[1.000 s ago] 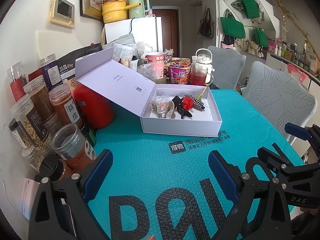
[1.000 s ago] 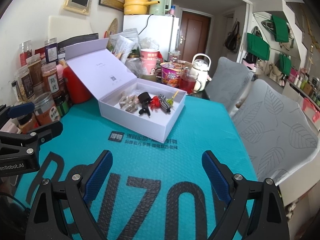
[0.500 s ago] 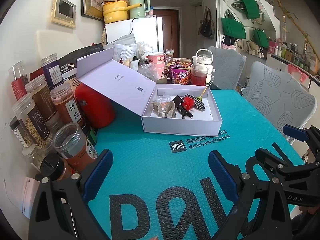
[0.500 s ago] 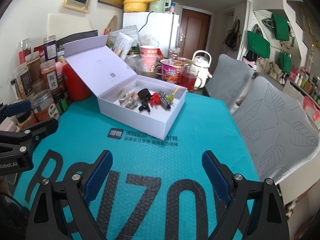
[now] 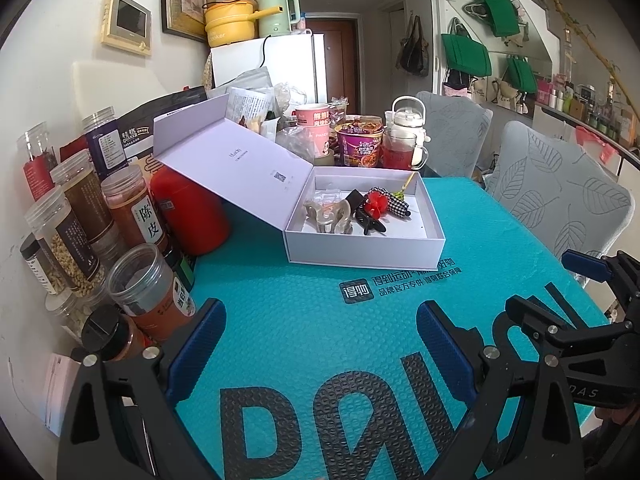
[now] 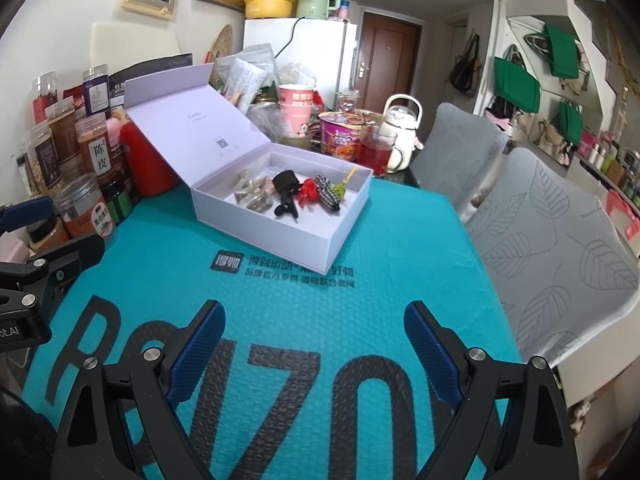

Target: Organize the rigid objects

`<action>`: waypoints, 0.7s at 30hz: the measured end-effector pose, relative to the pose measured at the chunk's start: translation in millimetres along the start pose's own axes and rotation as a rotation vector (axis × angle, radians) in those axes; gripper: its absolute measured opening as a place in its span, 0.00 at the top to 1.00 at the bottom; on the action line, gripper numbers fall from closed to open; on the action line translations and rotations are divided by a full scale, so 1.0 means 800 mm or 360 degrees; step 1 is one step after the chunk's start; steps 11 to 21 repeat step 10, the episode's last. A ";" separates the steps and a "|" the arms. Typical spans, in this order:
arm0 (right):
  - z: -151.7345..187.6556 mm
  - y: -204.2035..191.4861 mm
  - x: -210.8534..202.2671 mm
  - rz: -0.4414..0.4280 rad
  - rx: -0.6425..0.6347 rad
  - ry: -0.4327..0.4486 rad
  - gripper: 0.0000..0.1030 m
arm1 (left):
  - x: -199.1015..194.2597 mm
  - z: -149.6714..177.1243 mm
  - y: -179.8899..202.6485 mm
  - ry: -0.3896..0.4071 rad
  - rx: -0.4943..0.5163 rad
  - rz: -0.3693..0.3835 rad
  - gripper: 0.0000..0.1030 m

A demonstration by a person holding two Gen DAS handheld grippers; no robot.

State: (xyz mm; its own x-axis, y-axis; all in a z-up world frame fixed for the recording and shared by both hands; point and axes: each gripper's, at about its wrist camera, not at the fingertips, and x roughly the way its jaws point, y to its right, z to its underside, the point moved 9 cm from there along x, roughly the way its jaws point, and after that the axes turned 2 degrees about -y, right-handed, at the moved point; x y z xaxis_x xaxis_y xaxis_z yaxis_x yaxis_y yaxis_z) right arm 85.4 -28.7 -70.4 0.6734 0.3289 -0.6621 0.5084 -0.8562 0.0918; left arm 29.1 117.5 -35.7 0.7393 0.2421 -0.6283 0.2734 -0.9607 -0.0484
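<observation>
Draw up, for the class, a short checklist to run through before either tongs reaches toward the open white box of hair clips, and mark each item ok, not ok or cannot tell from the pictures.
1. Left tongs open with nothing between the pads: ok.
2. Right tongs open with nothing between the pads: ok.
3. White box lid folded back, inside reachable from above: ok.
4. Teal mat between both tongs and the box free of objects: ok.
5. Clips separable: the beige claw clips, black clip and red flower clip lie bunched and overlapping: not ok.
6. Space left of the box: the lid leans against the red canister, spice jars crowded beside it: not ok.
</observation>
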 end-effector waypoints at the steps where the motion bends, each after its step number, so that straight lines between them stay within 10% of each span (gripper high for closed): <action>1: 0.000 0.000 0.000 -0.0002 0.0000 0.0001 0.11 | 0.000 0.000 0.000 -0.0002 0.0001 0.0000 0.05; 21: 0.002 0.001 0.008 0.0000 0.0008 -0.0019 0.11 | 0.011 0.002 -0.003 -0.0025 0.0013 -0.0029 0.05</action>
